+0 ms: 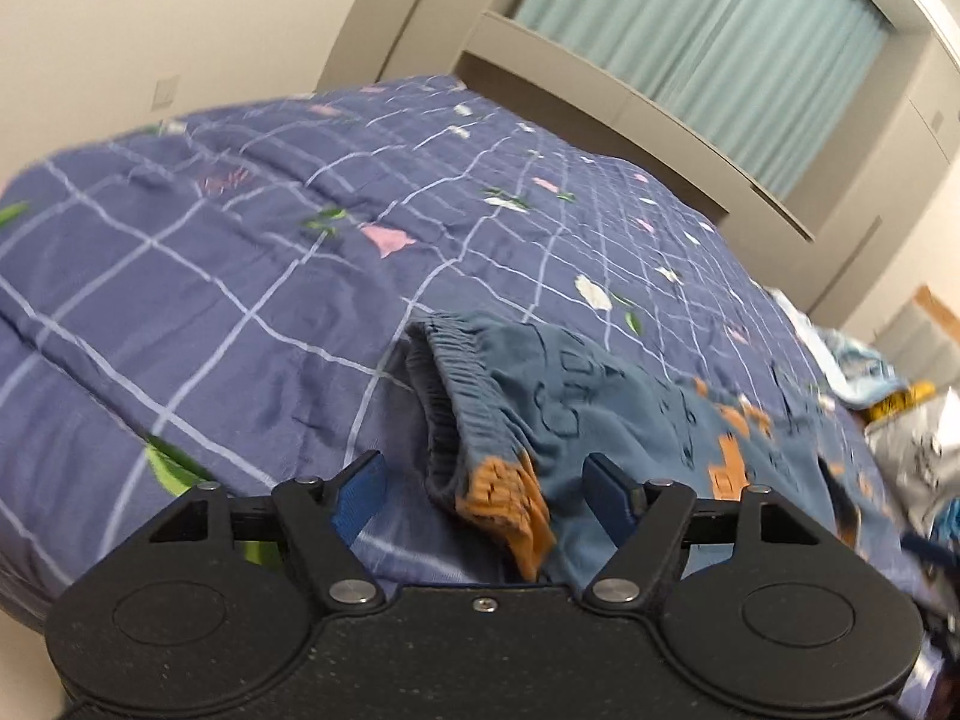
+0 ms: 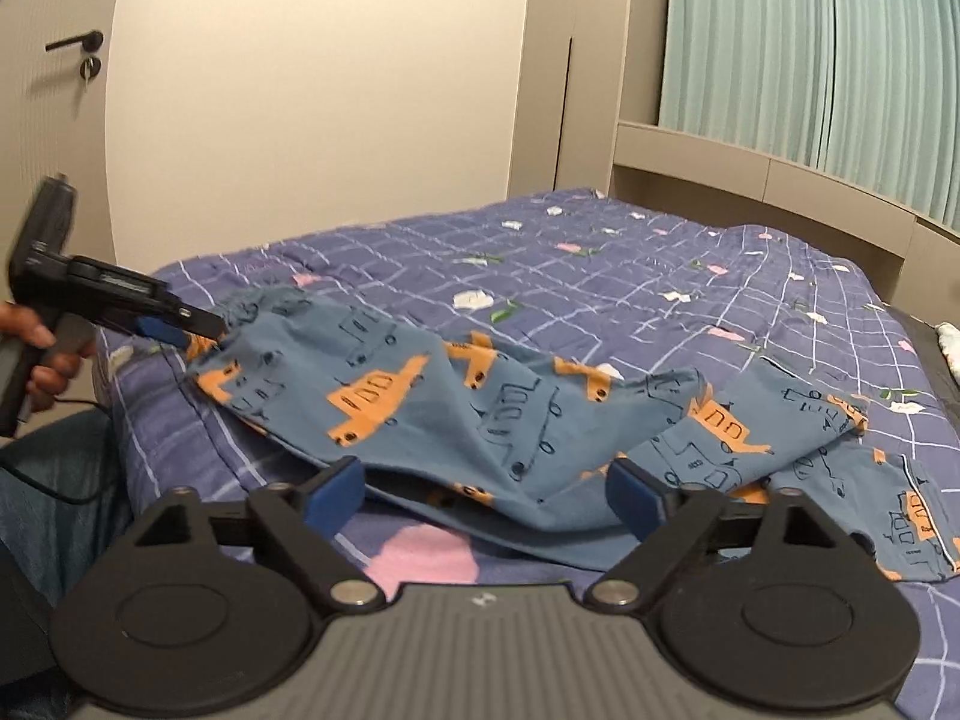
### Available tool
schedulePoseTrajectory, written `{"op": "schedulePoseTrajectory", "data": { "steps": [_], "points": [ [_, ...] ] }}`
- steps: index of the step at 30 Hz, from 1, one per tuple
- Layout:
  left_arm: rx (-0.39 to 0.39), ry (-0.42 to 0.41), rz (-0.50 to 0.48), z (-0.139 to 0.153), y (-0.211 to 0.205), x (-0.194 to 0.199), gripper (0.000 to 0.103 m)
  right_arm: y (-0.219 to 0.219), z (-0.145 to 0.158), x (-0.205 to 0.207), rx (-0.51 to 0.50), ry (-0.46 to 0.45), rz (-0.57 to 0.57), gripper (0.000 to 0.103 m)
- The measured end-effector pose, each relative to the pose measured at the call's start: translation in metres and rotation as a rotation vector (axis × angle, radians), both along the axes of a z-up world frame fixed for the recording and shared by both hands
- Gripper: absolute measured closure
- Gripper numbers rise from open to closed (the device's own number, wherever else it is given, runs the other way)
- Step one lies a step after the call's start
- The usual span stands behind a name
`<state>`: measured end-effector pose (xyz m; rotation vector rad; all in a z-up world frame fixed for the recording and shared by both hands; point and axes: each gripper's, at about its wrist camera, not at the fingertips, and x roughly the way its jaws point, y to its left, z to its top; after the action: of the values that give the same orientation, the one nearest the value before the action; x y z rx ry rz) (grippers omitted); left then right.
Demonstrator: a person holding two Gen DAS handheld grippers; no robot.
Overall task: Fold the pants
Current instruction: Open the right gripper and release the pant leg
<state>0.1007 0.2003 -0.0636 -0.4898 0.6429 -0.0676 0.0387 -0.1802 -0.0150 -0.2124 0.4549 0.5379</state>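
Blue-grey child's pants (image 2: 480, 414) with orange and outlined truck prints lie rumpled on the bed, the elastic waistband (image 1: 444, 396) at the left end and the legs bunched at the right. My left gripper (image 1: 483, 489) is open with the waistband corner between its blue pads, and it also shows in the right wrist view (image 2: 180, 330) at the waistband. My right gripper (image 2: 486, 498) is open, just in front of the pants' near edge around the crotch, not holding the cloth.
The bed has a purple checked quilt (image 2: 600, 276) with flower prints. A door (image 2: 54, 120) and wardrobe stand at the back left, teal curtains (image 2: 810, 60) behind a ledge at the back right. Loose clothes and bags (image 1: 912, 420) lie past the bed's right side.
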Motion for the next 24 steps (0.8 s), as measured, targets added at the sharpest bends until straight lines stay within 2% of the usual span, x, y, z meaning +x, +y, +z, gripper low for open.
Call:
{"op": "schedulePoseTrajectory", "data": {
  "steps": [3, 4, 5, 6, 7, 8, 9, 14, 18, 20, 22, 24],
  "points": [
    [-0.038, 0.016, 0.049, -0.001, -0.001, 0.008, 0.030, 0.000, -0.001, -0.003, 0.043, 0.003, -0.027, 0.002],
    [-0.055, 0.022, 0.068, 0.000, -0.002, 0.009, 0.037, 0.001, -0.002, -0.003, 0.057, 0.004, -0.038, 0.000],
    [-0.069, 0.029, 0.081, 0.001, -0.004, 0.010, 0.050, 0.001, -0.002, -0.004, 0.067, 0.005, -0.049, 0.000],
    [-0.068, 0.049, 0.091, 0.003, -0.006, 0.011, 0.056, 0.001, -0.003, -0.004, 0.078, 0.008, -0.061, 0.000],
    [-0.048, 0.067, 0.106, 0.006, -0.009, 0.012, 0.067, 0.002, -0.005, -0.005, 0.088, 0.012, -0.072, 0.000],
    [-0.028, 0.071, 0.109, 0.009, -0.012, 0.012, 0.082, 0.001, -0.006, -0.005, 0.098, 0.018, -0.080, 0.000],
    [-0.012, 0.062, 0.102, 0.014, -0.015, 0.011, 0.085, 0.001, -0.007, -0.005, 0.105, 0.023, -0.087, 0.000],
    [0.034, 0.025, 0.128, 0.042, -0.022, -0.002, 0.089, -0.002, -0.012, -0.009, 0.115, 0.038, -0.116, 0.000],
    [0.099, -0.035, 0.145, 0.067, -0.022, -0.026, 0.090, -0.008, -0.012, -0.012, 0.126, 0.033, -0.142, 0.000],
    [0.107, -0.059, 0.165, 0.076, -0.015, -0.038, 0.094, -0.011, -0.012, -0.014, 0.129, 0.029, -0.152, 0.000],
    [0.147, -0.085, 0.213, 0.084, -0.003, -0.049, 0.095, -0.013, -0.011, -0.016, 0.131, 0.026, -0.159, 0.000],
    [0.160, -0.081, 0.236, 0.087, 0.012, -0.054, 0.095, -0.014, -0.011, -0.018, 0.135, 0.024, -0.164, 0.000]
  ]
}}
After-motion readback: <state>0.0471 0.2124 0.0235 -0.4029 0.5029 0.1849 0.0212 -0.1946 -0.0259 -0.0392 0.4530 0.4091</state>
